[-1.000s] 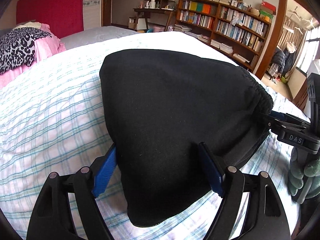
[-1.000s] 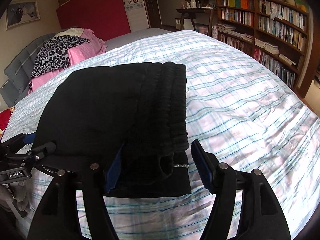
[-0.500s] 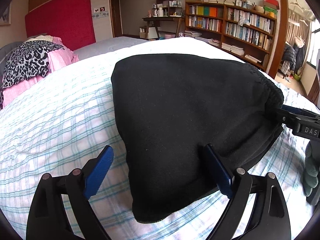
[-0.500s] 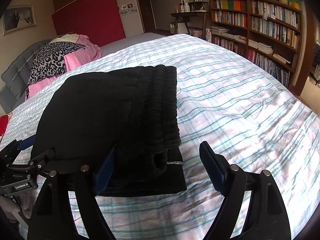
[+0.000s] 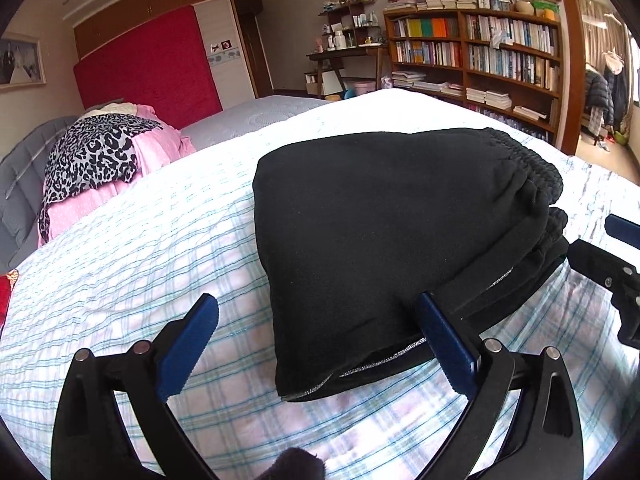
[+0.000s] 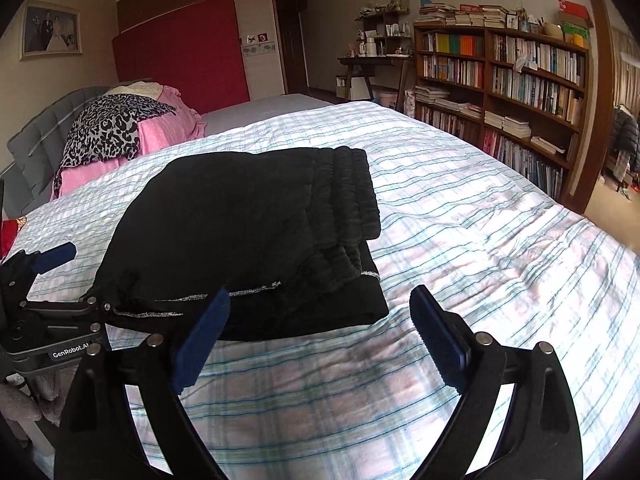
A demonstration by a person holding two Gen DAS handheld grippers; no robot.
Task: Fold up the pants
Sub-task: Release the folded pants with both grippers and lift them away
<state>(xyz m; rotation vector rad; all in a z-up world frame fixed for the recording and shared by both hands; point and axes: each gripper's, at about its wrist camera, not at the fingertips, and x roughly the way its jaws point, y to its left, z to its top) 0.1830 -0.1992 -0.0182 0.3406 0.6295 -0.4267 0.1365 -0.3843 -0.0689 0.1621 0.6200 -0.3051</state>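
Though just opened, both hand-held grippers (image 5: 316,344) (image 6: 320,334) released beside folded black pants (image 6: 248,232).

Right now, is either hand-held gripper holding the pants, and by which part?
Neither. The left hand-held gripper and right hand-held gripper have just been opening; the folded pants lie free on the bed.

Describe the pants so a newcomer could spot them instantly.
Start at the bed with the pale checked cover that fills the room's middle. On its near part lies a folded black bundle, the pants. They are the only black garment there; the leopard-print and pink bedding sits far back.
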